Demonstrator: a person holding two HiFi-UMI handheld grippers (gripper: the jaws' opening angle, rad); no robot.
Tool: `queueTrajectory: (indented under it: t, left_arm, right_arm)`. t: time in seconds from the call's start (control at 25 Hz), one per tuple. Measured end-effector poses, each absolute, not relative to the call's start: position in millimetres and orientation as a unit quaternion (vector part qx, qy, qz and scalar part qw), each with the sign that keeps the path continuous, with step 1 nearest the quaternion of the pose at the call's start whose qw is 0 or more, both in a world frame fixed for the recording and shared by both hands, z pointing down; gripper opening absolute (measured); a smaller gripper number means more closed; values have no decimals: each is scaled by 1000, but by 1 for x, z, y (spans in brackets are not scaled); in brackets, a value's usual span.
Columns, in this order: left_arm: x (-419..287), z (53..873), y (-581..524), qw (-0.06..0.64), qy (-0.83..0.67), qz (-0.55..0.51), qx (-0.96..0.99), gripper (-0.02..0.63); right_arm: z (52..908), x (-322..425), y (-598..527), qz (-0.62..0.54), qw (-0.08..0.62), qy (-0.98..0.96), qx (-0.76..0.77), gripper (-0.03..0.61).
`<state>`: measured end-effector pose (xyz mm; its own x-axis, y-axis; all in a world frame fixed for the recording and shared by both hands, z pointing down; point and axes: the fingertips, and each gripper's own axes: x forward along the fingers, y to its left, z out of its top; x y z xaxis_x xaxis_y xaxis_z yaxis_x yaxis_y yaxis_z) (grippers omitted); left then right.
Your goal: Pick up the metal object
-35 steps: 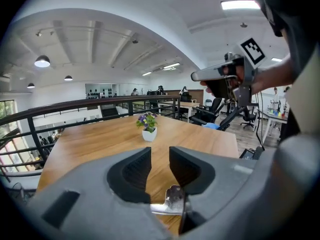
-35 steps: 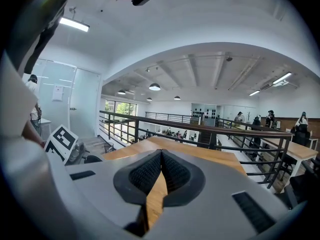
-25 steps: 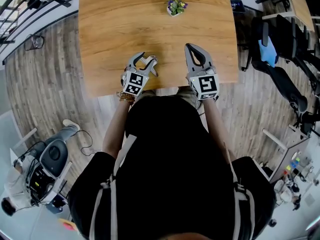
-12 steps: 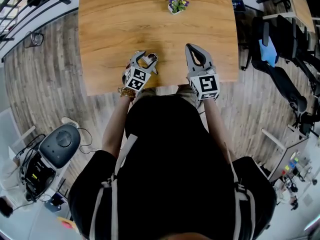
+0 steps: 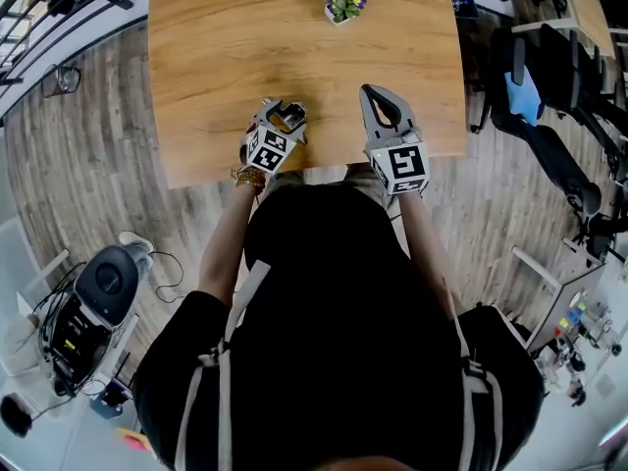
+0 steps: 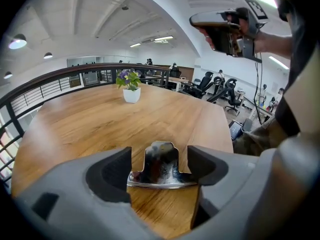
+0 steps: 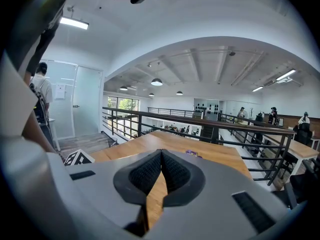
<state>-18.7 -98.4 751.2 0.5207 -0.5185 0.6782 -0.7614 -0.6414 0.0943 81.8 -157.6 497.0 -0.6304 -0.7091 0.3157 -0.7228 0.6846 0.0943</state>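
Note:
A small shiny metal object (image 6: pixel 160 164) with a raised tab and a wide flat base lies on the wooden table (image 5: pixel 196 67) near its front edge. It sits between the jaws of my left gripper (image 6: pixel 159 170), which are opening, and the dark pads (image 6: pixel 112 176) flank it without squeezing. In the head view the left gripper (image 5: pixel 282 116) is low over the object (image 5: pixel 290 112). My right gripper (image 5: pixel 381 98) hovers to the right of it, shut and empty, pads together (image 7: pixel 161 171). It also shows at the upper right of the left gripper view (image 6: pixel 225 26).
A small white pot of purple flowers (image 5: pixel 340 3) stands at the table's far middle (image 6: pixel 131 89). The table's front edge runs just under both grippers. A black railing (image 7: pixel 200 121) borders the area, and office chairs (image 5: pixel 549 96) stand to the right.
My left gripper has edged forward over the table toward the metal object and tilted down on it. The right gripper has stayed put.

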Motion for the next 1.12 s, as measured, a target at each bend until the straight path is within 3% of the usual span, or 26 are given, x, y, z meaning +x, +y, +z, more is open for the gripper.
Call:
queueTrajectory:
  t: [0.48, 1.12]
  left_arm:
    - [-11, 777, -97, 217, -356, 350, 839, 377]
    - [-4, 805, -100, 225, -302, 462, 803, 354]
  right_arm:
    - [499, 80, -159, 23, 169, -903, 394, 0]
    - [501, 68, -162, 24, 173, -907, 384, 0]
